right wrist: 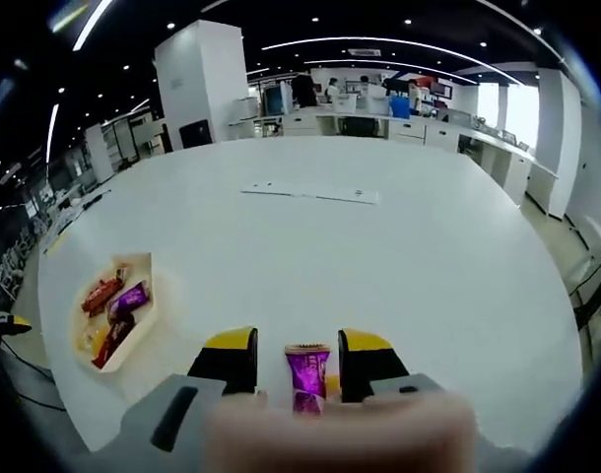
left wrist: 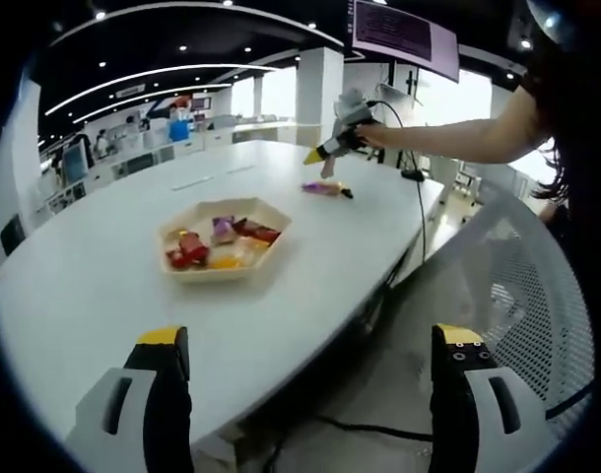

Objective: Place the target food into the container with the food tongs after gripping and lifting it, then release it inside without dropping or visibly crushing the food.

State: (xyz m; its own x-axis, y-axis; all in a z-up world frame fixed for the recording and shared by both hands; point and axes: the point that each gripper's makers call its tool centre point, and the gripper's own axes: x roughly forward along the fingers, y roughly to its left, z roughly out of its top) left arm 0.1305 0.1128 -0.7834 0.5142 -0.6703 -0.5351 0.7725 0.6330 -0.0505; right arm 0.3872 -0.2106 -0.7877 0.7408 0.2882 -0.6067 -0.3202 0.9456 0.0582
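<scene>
Big white worktop [left wrist: 103, 286] with wide bare surface, tray [left wrist: 225, 239] of wrapped snacks near its near edge, right tool [right wrist: 296, 367] spread open above purple candy [right wrist: 307, 379] far right, left tool [left wrist: 310, 379] open, empty, off the edge

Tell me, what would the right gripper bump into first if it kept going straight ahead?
Probably the purple candy lying on the white table right between the right gripper's yellow tips; depth is hard to judge.

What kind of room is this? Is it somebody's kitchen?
Probably not a kitchen, more likely an open office or lab: a big white oval table, a grey mesh office chair, a wall-mounted screen and rows of desks behind.
</scene>
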